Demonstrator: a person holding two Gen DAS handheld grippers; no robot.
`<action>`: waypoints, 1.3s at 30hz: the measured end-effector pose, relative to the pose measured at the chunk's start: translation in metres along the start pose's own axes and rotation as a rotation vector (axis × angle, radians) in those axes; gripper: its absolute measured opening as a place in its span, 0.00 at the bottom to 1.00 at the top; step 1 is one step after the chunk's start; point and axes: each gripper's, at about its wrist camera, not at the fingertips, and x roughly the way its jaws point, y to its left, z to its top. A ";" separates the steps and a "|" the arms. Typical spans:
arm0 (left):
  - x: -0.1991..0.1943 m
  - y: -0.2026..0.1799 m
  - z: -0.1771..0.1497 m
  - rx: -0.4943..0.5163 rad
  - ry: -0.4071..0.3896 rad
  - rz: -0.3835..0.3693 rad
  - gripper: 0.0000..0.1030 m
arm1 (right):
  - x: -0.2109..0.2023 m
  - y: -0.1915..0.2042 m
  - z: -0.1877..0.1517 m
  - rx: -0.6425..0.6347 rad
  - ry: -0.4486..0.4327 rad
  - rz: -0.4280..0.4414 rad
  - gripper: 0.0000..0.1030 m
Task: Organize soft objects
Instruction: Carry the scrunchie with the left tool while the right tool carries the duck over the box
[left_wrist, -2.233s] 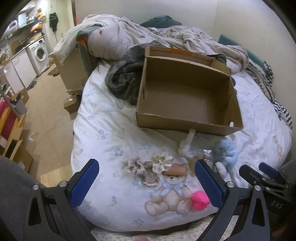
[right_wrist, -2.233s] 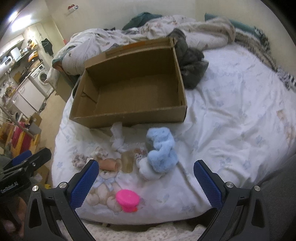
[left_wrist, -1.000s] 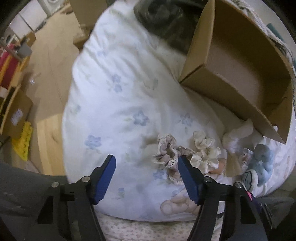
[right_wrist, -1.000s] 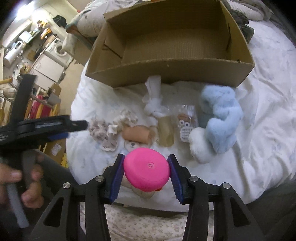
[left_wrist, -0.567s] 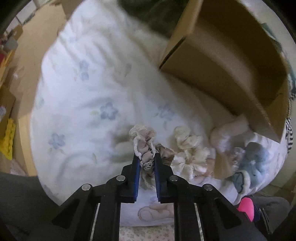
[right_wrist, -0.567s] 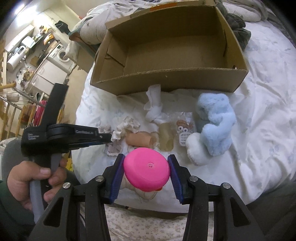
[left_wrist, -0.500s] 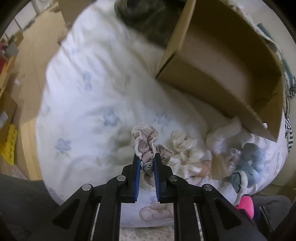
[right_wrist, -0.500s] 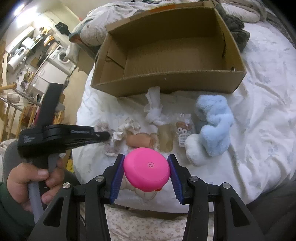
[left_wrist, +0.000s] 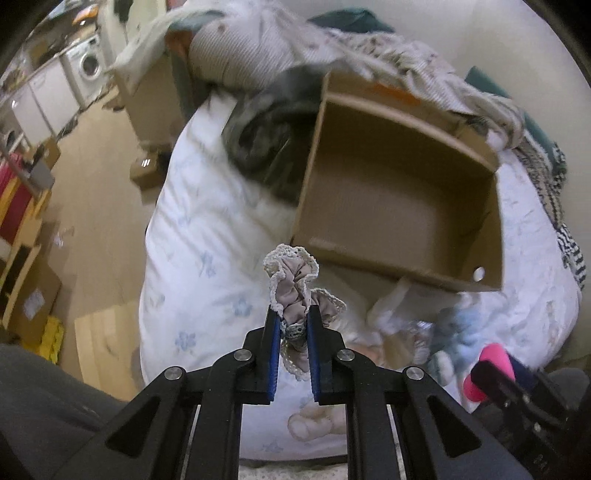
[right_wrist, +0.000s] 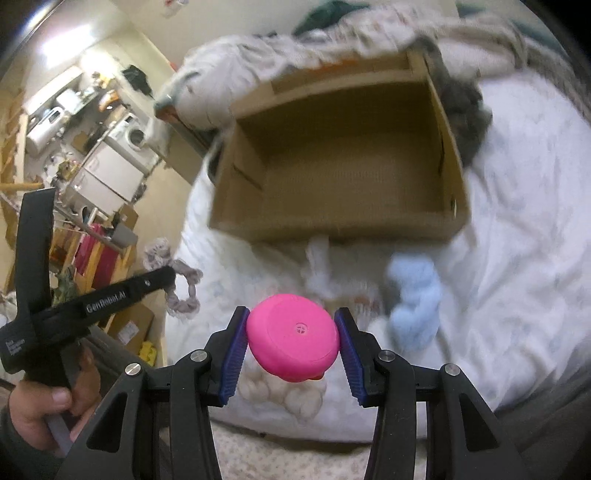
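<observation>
My left gripper (left_wrist: 291, 325) is shut on a beige lace-edged scrunchie (left_wrist: 293, 280) and holds it in the air above the bed, near the front left corner of the open cardboard box (left_wrist: 399, 266). My right gripper (right_wrist: 291, 332) is shut on a round pink soft toy (right_wrist: 293, 334), lifted in front of the same box (right_wrist: 332, 230), whose inside looks bare. The left gripper with the hanging scrunchie (right_wrist: 181, 288) also shows at the left of the right wrist view. A light blue plush (right_wrist: 415, 291) and a white cloth (right_wrist: 319, 266) lie on the sheet before the box.
The bed has a white floral sheet (left_wrist: 207, 229) with a teddy print. Crumpled blankets (left_wrist: 332, 40) and dark clothing (left_wrist: 266, 129) lie behind and left of the box. Wooden floor, boxes and a washing machine (left_wrist: 86, 66) are to the left.
My left gripper closed on the scrunchie and lifted it off the sheet toward the box. My right gripper rose with the pink toy and tilted toward the box.
</observation>
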 end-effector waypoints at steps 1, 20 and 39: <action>0.002 -0.004 0.006 0.011 -0.011 -0.004 0.12 | -0.004 0.001 0.004 -0.015 -0.018 -0.005 0.48; 0.033 -0.056 0.102 0.157 -0.175 0.012 0.12 | 0.017 -0.050 0.096 -0.022 -0.130 -0.050 0.48; 0.125 -0.068 0.103 0.199 -0.071 0.003 0.12 | 0.089 -0.070 0.118 0.045 0.008 -0.133 0.48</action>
